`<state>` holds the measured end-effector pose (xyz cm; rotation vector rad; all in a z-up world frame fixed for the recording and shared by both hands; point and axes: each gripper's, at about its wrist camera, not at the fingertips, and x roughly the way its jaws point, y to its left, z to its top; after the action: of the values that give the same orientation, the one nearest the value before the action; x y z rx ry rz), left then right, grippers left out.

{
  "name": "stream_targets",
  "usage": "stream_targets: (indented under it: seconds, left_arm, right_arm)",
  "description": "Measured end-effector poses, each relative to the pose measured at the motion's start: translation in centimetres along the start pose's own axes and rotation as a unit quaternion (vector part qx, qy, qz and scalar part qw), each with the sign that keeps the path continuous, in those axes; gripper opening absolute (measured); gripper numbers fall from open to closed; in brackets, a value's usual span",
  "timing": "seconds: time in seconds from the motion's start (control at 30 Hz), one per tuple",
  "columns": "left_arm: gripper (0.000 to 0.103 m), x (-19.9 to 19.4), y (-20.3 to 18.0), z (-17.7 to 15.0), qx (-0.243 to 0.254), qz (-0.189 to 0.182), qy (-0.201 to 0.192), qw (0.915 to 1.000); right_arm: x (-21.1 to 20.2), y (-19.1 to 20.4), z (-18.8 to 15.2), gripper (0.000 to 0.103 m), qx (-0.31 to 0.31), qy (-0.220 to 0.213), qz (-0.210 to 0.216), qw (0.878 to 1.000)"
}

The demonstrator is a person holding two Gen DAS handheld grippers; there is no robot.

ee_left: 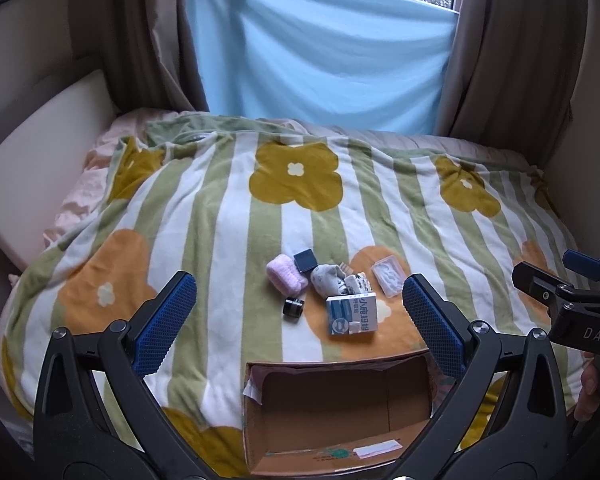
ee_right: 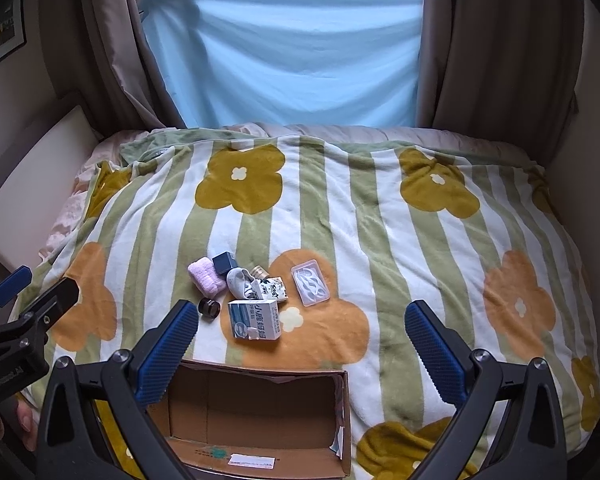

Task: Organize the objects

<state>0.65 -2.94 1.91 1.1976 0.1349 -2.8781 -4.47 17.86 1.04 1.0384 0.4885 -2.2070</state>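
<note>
Small items lie in a cluster on the flowered blanket: a blue-and-white carton [ee_left: 352, 315] [ee_right: 254, 319], a pink rolled cloth [ee_left: 286, 274] [ee_right: 206, 278], a dark blue cube box [ee_left: 305, 260] [ee_right: 223, 263], a small black jar [ee_left: 293, 307] [ee_right: 209, 307], a grey sock [ee_left: 328, 278] [ee_right: 240, 280] and a clear plastic case [ee_left: 388, 276] [ee_right: 310, 283]. An open, empty cardboard box [ee_left: 336, 412] [ee_right: 256, 412] stands in front of them. My left gripper [ee_left: 300, 322] and right gripper [ee_right: 302, 344] are both open and empty, held above the box's near side.
The blanket [ee_left: 228, 216] [ee_right: 420, 248] covers a bed between a padded white side panel [ee_left: 40, 168] on the left and a wall on the right. A light blue sheet [ee_left: 320, 60] hangs over the window between brown curtains behind the bed.
</note>
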Motion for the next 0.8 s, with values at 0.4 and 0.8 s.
stream_targets:
  seconds: [0.4,0.8]
  left_arm:
    - [0.103,0.7,-0.1,0.1,0.0,-0.006,0.004,1.0]
    - [0.103,0.5,1.4,0.6,0.027,-0.022,0.002,0.9994]
  right_arm:
    - [0.1,0.0,-0.2,0.102,0.001,0.002,-0.002,1.0]
    - [0.1,-0.9,-1.4,0.102,0.018,0.009,0.004,1.0]
